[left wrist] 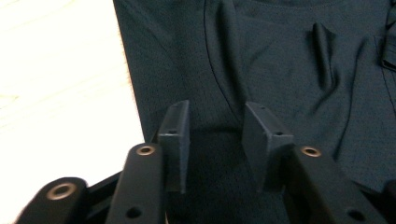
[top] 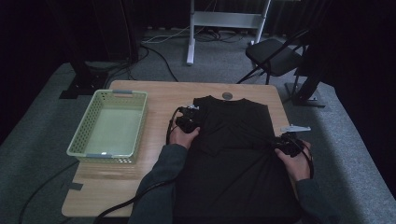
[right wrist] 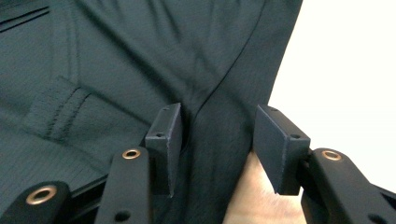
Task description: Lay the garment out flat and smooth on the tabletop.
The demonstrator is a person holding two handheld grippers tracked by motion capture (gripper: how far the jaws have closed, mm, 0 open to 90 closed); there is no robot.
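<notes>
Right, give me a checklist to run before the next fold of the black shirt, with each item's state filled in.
1. Shirt lies on the table, sleeves already folded in: ok.
2. Left gripper at the shirt's left edge, jaws apart over the fabric: ok.
3. Right gripper at the right edge, fabric fold between its open jaws: ok.
4. Pads pressing on the cloth: not ok, gaps show in both gripper views.
5. Fabric smooth: not ok, wrinkles near the right gripper.
6. Basket clear of the shirt: ok.

Black shirt, pale green basket, light wooden table
</notes>
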